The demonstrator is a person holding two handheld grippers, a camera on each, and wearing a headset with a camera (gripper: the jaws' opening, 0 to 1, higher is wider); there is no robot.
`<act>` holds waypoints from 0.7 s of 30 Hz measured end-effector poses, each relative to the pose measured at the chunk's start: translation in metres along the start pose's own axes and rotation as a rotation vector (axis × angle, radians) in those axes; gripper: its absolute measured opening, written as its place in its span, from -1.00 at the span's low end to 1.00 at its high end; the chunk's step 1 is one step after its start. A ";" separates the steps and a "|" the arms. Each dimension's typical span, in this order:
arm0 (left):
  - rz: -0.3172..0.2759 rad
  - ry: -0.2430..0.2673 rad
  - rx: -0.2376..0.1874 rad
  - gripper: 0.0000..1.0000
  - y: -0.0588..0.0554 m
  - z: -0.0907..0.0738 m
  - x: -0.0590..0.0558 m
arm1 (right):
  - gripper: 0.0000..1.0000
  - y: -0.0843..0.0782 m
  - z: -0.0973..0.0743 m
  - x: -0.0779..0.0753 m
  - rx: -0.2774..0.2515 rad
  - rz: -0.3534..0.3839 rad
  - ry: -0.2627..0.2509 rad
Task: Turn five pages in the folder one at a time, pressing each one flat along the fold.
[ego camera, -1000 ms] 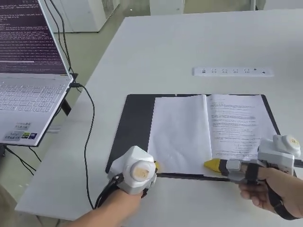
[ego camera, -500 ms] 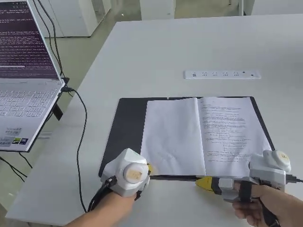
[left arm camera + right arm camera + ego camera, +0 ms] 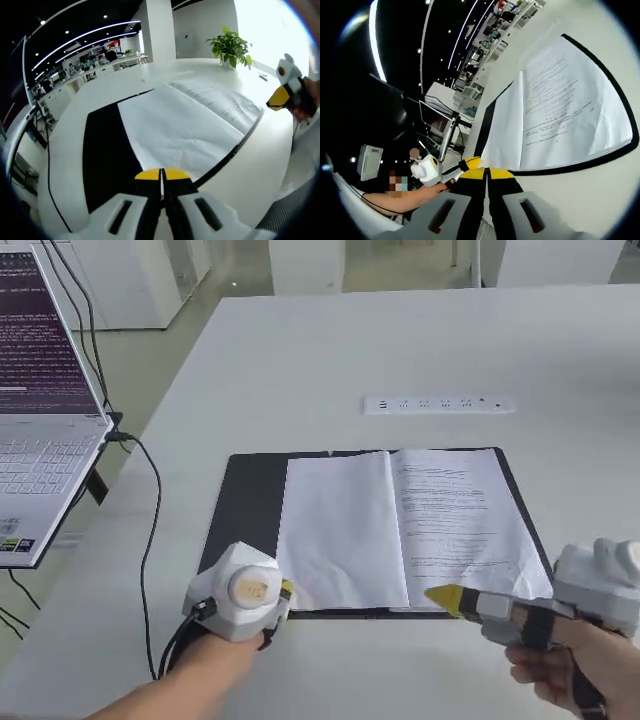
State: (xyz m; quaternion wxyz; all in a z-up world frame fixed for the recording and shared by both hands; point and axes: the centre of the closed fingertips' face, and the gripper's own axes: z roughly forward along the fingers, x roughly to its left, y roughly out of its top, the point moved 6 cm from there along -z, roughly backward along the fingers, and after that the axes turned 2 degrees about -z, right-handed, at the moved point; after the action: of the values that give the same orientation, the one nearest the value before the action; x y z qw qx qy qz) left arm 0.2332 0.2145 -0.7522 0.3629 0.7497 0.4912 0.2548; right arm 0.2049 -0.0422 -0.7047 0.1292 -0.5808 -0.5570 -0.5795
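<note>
Between turns, I judge, the folder point(image 3: 245, 510) lies open on the table point(image 3: 400, 340), left gripper point(image 3: 286, 591) and right gripper point(image 3: 443, 597) closed empty (at its near edge), and the printed page point(image 3: 455, 515) needs pinching next.

1. White moulded-plastic left gripper point(image 3: 287, 590): rounded housing, short black jaws capped with bright yellow tips.
2. In the left gripper view, two pale grey jaw mounts, each cut with a dark oblong slot.
3. Thin black cable point(image 3: 182, 638) trailing by the left wrist, probably plugged into that housing.
4. Matching white-and-grey right gripper point(image 3: 445, 597): yellow wedge tip, grey neck, black band behind it.
5. Black webbing strap point(image 3: 533, 625) across the right hand point(image 3: 560, 670), a second one lower down at the wrist.
</note>
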 end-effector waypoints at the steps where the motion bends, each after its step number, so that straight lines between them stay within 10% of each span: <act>1: -0.009 -0.002 -0.011 -0.98 0.003 -0.004 0.000 | -1.00 0.005 -0.006 0.003 -0.025 -0.020 -0.008; 9: -0.071 -0.019 -0.102 -0.86 0.030 -0.042 0.003 | -0.72 0.024 -0.053 0.018 -0.129 -0.205 -0.165; 21: -0.127 -0.025 -0.123 -0.28 0.032 -0.082 -0.009 | 0.03 0.006 -0.087 0.006 -0.117 -0.430 -0.375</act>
State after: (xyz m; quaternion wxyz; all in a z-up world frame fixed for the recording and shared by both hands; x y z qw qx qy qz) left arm 0.1864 0.2224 -0.6772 0.4297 0.6965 0.5167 0.2514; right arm 0.1615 -0.1107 -0.6712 -0.1357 -0.5528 -0.6473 -0.5070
